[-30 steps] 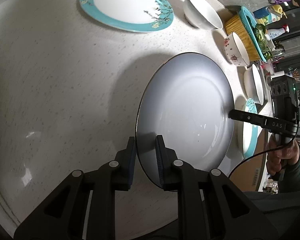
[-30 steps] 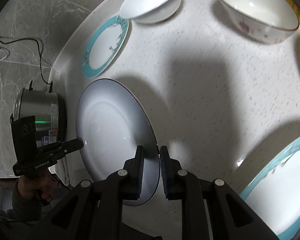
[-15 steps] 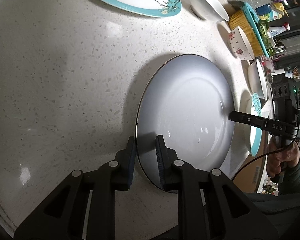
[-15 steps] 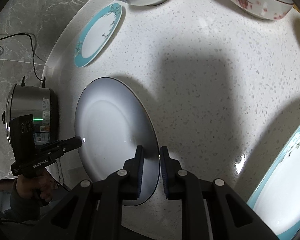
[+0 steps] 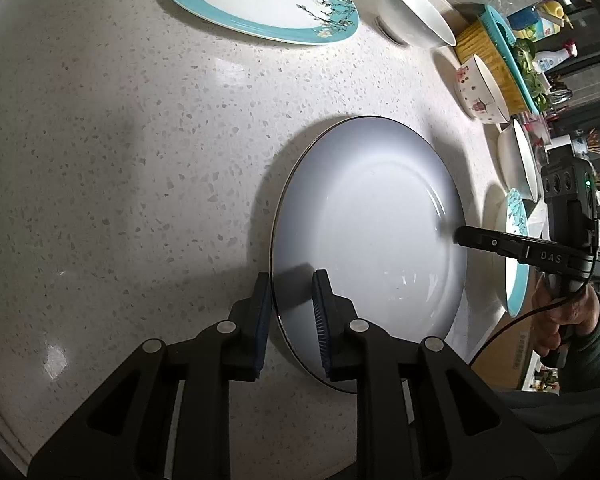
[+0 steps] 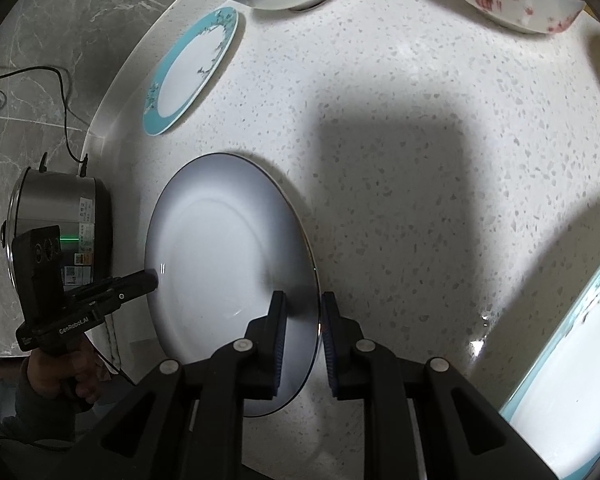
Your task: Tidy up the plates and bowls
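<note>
A pale grey plate [image 5: 372, 232] with a thin dark rim lies low over the speckled countertop [image 5: 140, 160]. My left gripper [image 5: 290, 300] is shut on its near rim. My right gripper [image 6: 302, 316] is shut on the opposite rim of the same plate [image 6: 220, 248]. Each gripper shows in the other's view: the right one [image 5: 460, 236] and the left one [image 6: 152, 280]. A teal-rimmed floral plate [image 5: 260, 4] lies far back. A second teal-rimmed plate [image 6: 572, 384] lies at the right.
A white bowl [image 5: 412, 16], a red-patterned bowl [image 5: 480, 88] and another white bowl [image 5: 518, 160] line the right side. A yellow basket with greens [image 5: 496, 60] and bottles stand behind. A steel cooker [image 6: 56, 220] sits past the counter edge.
Both grippers have carried the grey plate lower and closer to the counter. The far dishes have shifted upward in both views. The grips have not changed.
</note>
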Motion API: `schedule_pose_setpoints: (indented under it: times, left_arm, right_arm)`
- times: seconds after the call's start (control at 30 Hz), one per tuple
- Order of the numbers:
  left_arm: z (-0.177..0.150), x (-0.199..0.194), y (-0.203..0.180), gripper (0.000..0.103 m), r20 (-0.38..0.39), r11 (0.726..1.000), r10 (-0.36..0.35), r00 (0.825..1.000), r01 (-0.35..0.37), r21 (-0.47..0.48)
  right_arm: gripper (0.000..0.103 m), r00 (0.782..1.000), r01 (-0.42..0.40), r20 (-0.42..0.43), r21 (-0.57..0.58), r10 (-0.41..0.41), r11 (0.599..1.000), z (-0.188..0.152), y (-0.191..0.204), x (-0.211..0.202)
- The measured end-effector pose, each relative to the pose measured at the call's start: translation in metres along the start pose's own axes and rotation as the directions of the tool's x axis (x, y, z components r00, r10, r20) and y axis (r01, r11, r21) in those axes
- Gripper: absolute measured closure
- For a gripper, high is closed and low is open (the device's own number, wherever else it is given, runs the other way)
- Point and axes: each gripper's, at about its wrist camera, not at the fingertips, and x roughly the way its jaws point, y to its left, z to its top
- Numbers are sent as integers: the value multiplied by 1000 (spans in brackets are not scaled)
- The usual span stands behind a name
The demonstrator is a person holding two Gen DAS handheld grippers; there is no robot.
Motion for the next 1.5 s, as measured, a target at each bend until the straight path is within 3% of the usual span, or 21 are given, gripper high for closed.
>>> schedule_pose_setpoints:
  times: [0.13, 0.17, 0.2, 0.23, 0.27, 0.33, 0.4, 0.47, 0.57, 0.6, 0.73, 0.83, 0.97, 1.17, 1.3, 1.5]
  left_arm:
    - [-1, -1, 2, 79, 9, 1000, -17, 1000, 17, -22]
    - [-1, -4, 1, 71, 25, 1000, -6, 1000, 6, -27]
    - [0, -10, 1, 50, 48, 1000, 7, 999, -6, -31]
    - [2, -24, 2, 40, 97, 999, 21, 995, -17, -39]
    - [5, -35, 2, 33, 140, 999, 21, 990, -15, -46]
    - [15, -61, 3, 32, 244, 999, 19, 970, -7, -52]
    - [29, -86, 2, 22, 344, 999, 29, 938, -17, -38]
    - [48, -106, 1, 22, 448, 1000, 15, 894, -11, -10]
    - [77, -115, 0, 22, 491, 1000, 29, 871, -29, -9]
    - [88, -114, 1, 22, 489, 999, 38, 872, -36, -13]
    - [140, -102, 15, 22, 395, 999, 23, 919, -8, -40]
    - [179, -90, 25, 22, 333, 995, 98, 938, -99, -13]
    - [213, -78, 39, 22, 280, 988, 146, 949, -151, -4]
    - [247, -56, 56, 22, 228, 988, 148, 962, -152, 0]
    - [247, -43, 60, 22, 199, 984, 169, 965, -176, 20]
    - [247, -26, 67, 23, 159, 987, 148, 976, -155, 30]
  right_arm:
    - [78, 1000, -22, -7, 17, 22, 1000, 1, -1, 0]
    - [69, 1000, -22, -5, 17, 22, 1000, 1, -1, -1]
    - [61, 1000, -14, 9, 13, 13, 1000, 1, 1, -4]
    - [44, 999, -3, 33, 7, 2, 1000, 1, 4, -10]
    - [38, 998, 3, 57, 0, -3, 1000, 2, 7, -17]
    - [38, 993, 16, 120, -23, -13, 1000, 6, 13, -38]
    - [32, 980, 9, 200, -41, 0, 999, 14, 19, -59]
    - [17, 959, -42, 277, -54, 55, 998, 23, 24, -75]
    - [16, 931, -141, 332, -59, 152, 988, 47, 37, -81]
    - [16, 924, -159, 343, -65, 171, 985, 54, 42, -78]
    - [18, 905, -198, 376, -41, 199, 979, 80, 53, -57]
    - [21, 903, -241, 371, 16, 218, 970, 96, 51, -34]
    - [32, 914, -226, 356, 50, 194, 973, 117, 53, -12]
    - [33, 923, -204, 344, 58, 173, 977, 144, 55, 7]
    - [33, 929, -194, 334, 70, 160, 979, 156, 53, 16]
    - [37, 938, -200, 302, 78, 168, 977, 163, 55, 34]
